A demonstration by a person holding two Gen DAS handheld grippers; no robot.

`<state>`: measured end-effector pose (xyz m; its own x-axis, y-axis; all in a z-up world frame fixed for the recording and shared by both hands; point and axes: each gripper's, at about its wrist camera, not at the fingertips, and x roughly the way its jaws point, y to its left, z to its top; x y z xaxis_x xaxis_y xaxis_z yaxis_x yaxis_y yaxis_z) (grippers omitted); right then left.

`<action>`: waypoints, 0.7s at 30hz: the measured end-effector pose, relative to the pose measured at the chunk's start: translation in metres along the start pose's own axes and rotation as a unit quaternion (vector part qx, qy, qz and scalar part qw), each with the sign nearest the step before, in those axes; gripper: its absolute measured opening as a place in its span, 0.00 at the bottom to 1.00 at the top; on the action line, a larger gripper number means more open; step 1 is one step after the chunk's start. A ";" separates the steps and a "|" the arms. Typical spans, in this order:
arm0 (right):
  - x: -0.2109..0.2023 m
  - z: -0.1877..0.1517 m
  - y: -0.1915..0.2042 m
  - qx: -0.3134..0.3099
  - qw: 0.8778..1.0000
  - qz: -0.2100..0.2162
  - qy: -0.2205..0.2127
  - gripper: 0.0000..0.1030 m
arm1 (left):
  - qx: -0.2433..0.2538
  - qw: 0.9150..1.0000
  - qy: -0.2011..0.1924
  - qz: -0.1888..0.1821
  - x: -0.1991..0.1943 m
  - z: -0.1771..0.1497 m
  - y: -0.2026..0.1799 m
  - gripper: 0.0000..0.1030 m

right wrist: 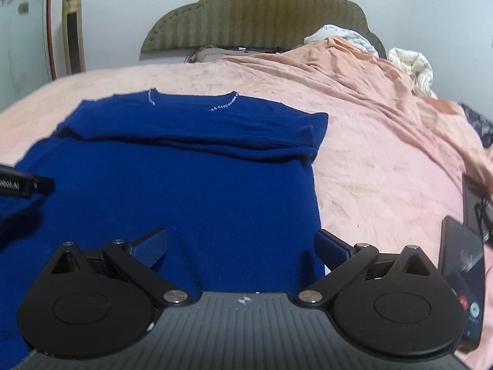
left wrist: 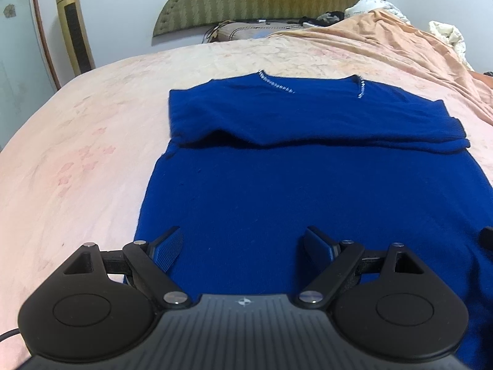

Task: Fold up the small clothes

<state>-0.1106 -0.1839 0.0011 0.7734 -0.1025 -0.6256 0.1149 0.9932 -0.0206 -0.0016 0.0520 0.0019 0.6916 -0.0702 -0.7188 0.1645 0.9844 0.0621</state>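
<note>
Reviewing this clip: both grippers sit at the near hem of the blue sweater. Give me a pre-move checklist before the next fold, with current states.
1. Left gripper open over the hem: ok.
2. Right gripper open at the hem's right corner: ok.
3. Blue sweater body flat on the bed: ok.
4. Sleeves already folded across the chest: ok.
5. Phone beside the right gripper, screen lit, close to the work area: not ok.
6. Hem pinched by either gripper: not ok.

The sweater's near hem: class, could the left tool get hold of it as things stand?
Probably yes. The left tool is open and empty over the blue sweater near its hem, and nothing lies between. The hem itself is hidden under the tool.
</note>
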 end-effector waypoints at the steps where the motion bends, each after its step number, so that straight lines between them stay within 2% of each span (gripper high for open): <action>1: 0.000 0.000 -0.003 0.009 1.000 0.001 0.000 0.99 | -0.002 1.000 0.002 0.001 0.000 0.000 0.001 0.84; 8: -0.003 -0.005 -0.013 0.060 0.998 0.026 -0.001 0.99 | -0.002 1.000 0.000 0.005 -0.004 -0.003 0.000 0.84; 21: -0.008 -0.009 -0.010 0.060 0.998 0.020 -0.005 0.99 | 0.005 1.000 -0.001 0.009 -0.005 -0.003 0.001 0.84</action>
<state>-0.1238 -0.1925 -0.0003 0.7849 -0.0639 -0.6163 0.1573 0.9826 0.0984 -0.0069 0.0539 0.0030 0.6962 -0.0522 -0.7159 0.1579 0.9841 0.0818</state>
